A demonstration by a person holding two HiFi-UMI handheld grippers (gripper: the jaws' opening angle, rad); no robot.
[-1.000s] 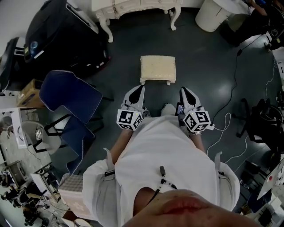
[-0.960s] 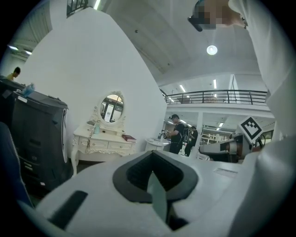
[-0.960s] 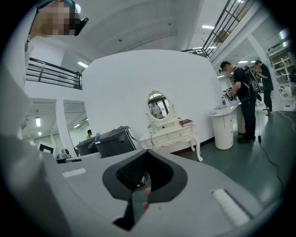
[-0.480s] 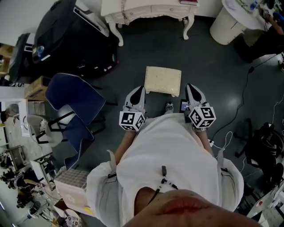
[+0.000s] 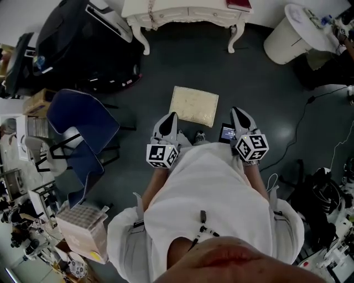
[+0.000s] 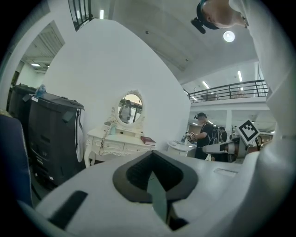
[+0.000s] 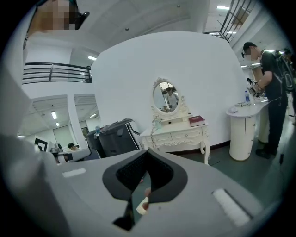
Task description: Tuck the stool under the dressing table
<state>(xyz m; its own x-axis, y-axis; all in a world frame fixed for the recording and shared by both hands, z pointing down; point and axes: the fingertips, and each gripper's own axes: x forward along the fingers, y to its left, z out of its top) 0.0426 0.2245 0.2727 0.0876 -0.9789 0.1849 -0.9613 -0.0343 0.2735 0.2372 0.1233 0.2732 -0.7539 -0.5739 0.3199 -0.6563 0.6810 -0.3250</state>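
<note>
- Head view: stool (image 5: 193,105), cream top, stands on the dark floor (image 5: 182,61), well apart from the dressing table (image 5: 182,13) at the top edge, not under it. Left gripper (image 5: 171,115) and right gripper (image 5: 236,110) hang just beside the stool's near edge, one towards each end.
- Left gripper view: jaws pressed together, nothing between them. Dressing table ahead, with an oval mirror (image 6: 131,107).
- Right gripper view: jaws together, nothing gripped. Dressing table ahead, with a red book (image 7: 197,121) on its top.

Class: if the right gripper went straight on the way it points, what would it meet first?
Probably the dressing table, after bare floor; the stool sits just left of the right gripper. Depth is unclear.
</note>
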